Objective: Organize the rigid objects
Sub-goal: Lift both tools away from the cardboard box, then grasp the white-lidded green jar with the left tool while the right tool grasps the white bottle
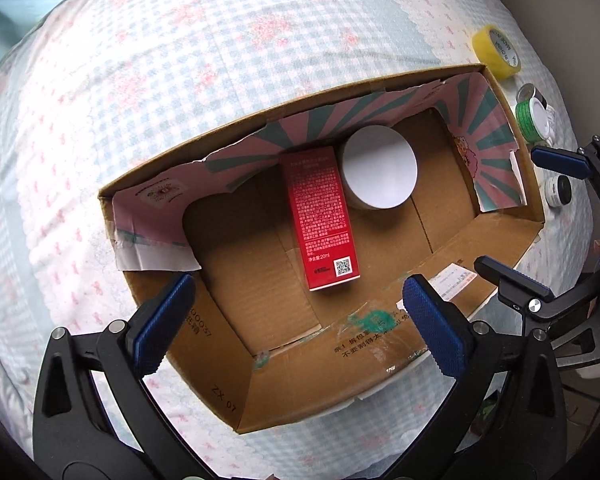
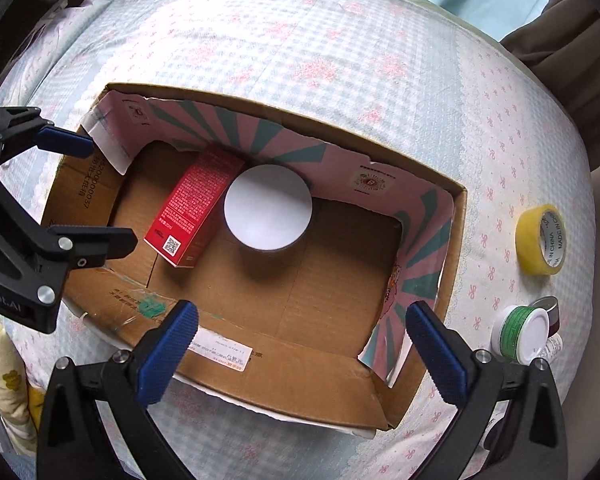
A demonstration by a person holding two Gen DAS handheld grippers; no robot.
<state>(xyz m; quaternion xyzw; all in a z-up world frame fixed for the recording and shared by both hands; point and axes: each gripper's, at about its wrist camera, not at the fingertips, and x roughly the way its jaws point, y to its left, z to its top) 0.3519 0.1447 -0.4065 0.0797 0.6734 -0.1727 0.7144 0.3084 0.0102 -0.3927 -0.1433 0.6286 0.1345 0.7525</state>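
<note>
An open cardboard box [image 1: 380, 344] [image 2: 300, 364] lies on the bed. Inside it a red carton [image 1: 322, 216] [image 2: 192, 204] lies flat beside a round white-lidded tin [image 1: 378, 168] [image 2: 268, 213] at the far wall. My left gripper [image 1: 296, 320] is open and empty, over the box's near wall; it also shows in the right wrist view [image 2: 96, 196]. My right gripper [image 2: 300, 340] is open and empty, over the box's near wall; it also shows in the left wrist view [image 1: 540, 220]. Outside the box lie a yellow tape roll [image 1: 496, 52] [image 2: 540, 240], a green-banded white jar [image 1: 534, 120] [image 2: 520, 334] and a small white jar [image 1: 558, 192].
A checked bedspread with pink flowers [image 1: 180, 80] [image 2: 340, 40] covers the bed. A small grey-lidded container [image 2: 548, 306] sits behind the green jar. A yellow-patterned cloth [image 2: 4, 368] hangs at the bed's left edge. Brown fabric [image 2: 560, 32] lies at the far right.
</note>
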